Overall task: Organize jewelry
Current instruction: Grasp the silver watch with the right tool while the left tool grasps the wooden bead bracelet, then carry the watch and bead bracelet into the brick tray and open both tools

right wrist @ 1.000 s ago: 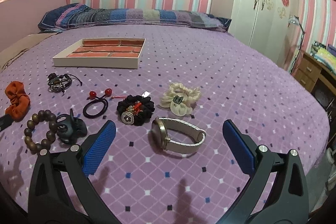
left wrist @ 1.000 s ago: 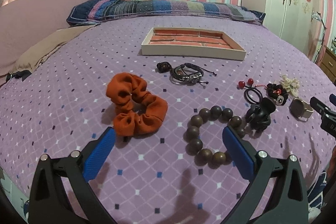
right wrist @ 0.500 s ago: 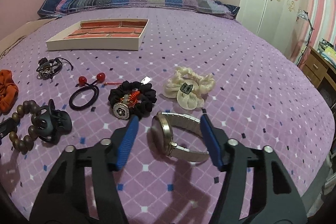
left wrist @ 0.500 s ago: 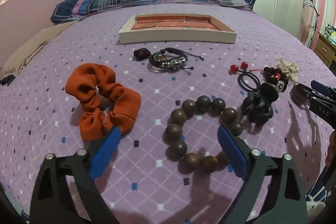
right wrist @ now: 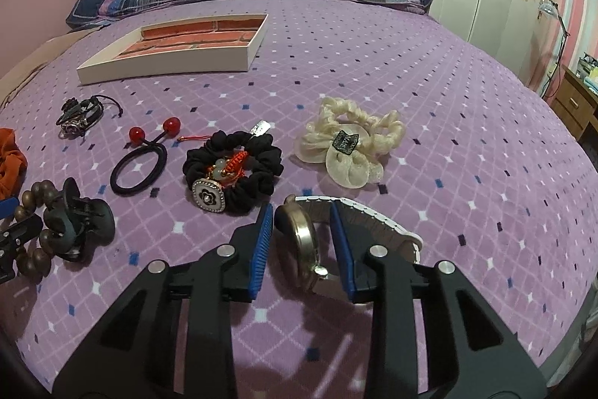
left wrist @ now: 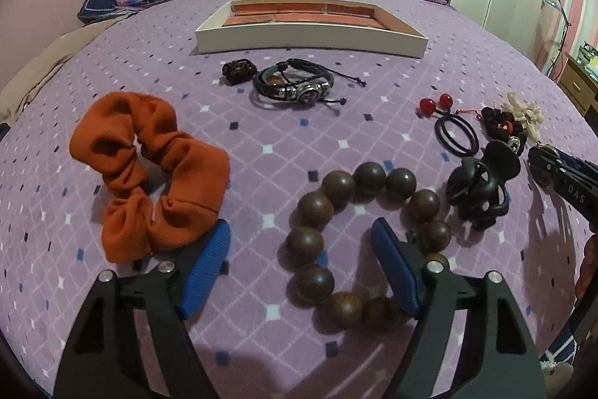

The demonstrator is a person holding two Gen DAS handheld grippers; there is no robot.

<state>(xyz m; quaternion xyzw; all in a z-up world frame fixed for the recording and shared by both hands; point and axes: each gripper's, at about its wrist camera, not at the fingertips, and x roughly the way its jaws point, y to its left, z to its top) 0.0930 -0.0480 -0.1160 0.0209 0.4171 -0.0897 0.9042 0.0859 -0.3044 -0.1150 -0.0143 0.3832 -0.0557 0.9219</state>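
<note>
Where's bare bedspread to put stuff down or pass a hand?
Free: the bedspread right of the cream scrunchie and tray, and the strip between orange scrunchie and leather bracelet. Crowded: bead bracelet, claw clip, black hair tie, black scrunchie, watch.

Right gripper (right wrist: 301, 242) astride watch (right wrist: 304, 242)

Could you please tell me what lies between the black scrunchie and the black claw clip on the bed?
In the right wrist view, the black hair tie with two red beads lies on the bedspread between the black scrunchie and the claw clip.
</note>
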